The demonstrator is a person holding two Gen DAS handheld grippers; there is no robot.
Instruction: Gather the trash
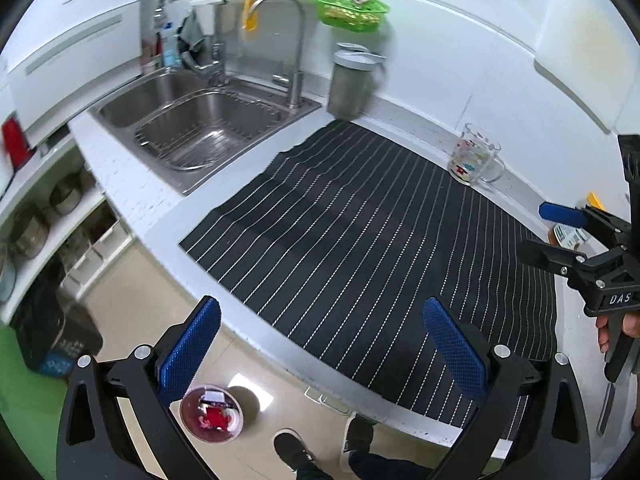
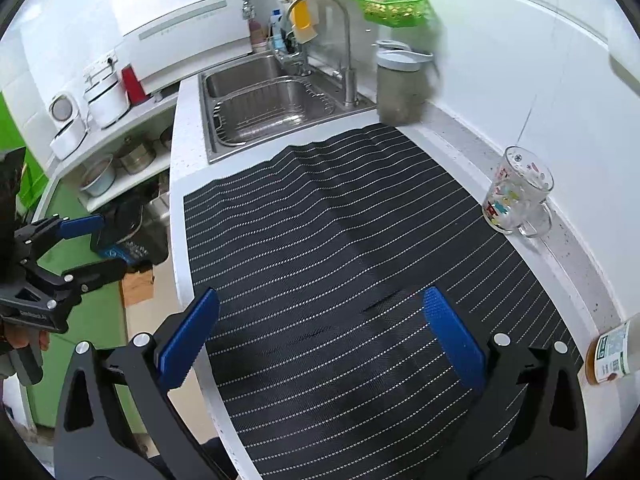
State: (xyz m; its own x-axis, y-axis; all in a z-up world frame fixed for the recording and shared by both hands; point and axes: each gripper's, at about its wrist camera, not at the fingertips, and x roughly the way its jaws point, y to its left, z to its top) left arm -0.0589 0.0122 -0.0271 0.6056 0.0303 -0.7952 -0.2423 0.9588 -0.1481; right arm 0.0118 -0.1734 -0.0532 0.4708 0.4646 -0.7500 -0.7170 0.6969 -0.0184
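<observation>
My left gripper [image 1: 320, 344] is open and empty, held over the front edge of the counter above the black striped mat [image 1: 360, 232]. Below it on the floor stands a round bin [image 1: 211, 412] with red and white trash inside. My right gripper [image 2: 320, 340] is open and empty over the mat [image 2: 340, 248]. It also shows at the right edge of the left wrist view [image 1: 560, 236]. The left gripper shows at the left edge of the right wrist view [image 2: 92, 248]. A bottle with a green-white label [image 2: 610, 354] lies at the mat's right edge, partly cut off.
A glass mug [image 2: 516, 192] stands by the back wall. A grey lidded canister [image 2: 400, 84] stands beside the steel double sink [image 2: 260, 104]. A green basket [image 2: 394, 4] hangs on the wall. Shelves with pots [image 2: 132, 156] are at the left. My shoes [image 1: 296, 452] are on the floor.
</observation>
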